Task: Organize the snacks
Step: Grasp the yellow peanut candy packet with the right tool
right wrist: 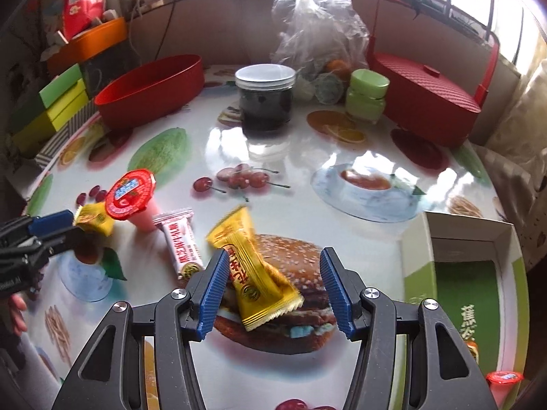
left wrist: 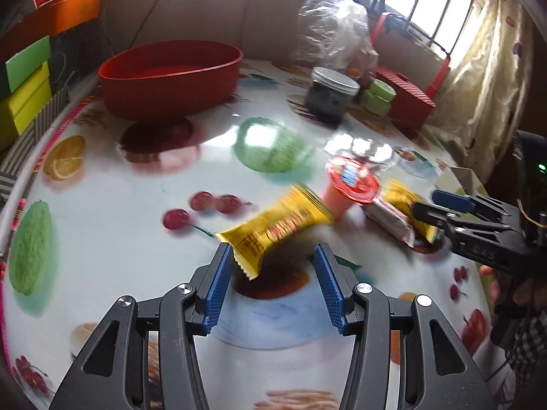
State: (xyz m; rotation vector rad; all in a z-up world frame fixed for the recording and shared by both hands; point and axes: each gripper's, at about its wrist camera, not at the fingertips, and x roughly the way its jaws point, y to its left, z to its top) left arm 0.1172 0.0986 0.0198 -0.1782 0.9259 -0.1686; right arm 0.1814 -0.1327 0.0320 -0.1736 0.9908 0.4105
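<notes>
Lying between each wide-open claw's jaws, untouched: one yellow snack packet (left wrist: 277, 227) left claw (left wrist: 273, 285), another packet (right wrist: 254, 273) right claw (right wrist: 275, 288).

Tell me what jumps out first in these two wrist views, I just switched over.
Two yellow snack packets: one lies between the open fingers of the left gripper, the other between those of the open right gripper. Between them stands a pink jelly cup with a red foil lid, with a white wrapped bar beside it. At the back left of the fruit-print table sits an empty red oval tub.
</notes>
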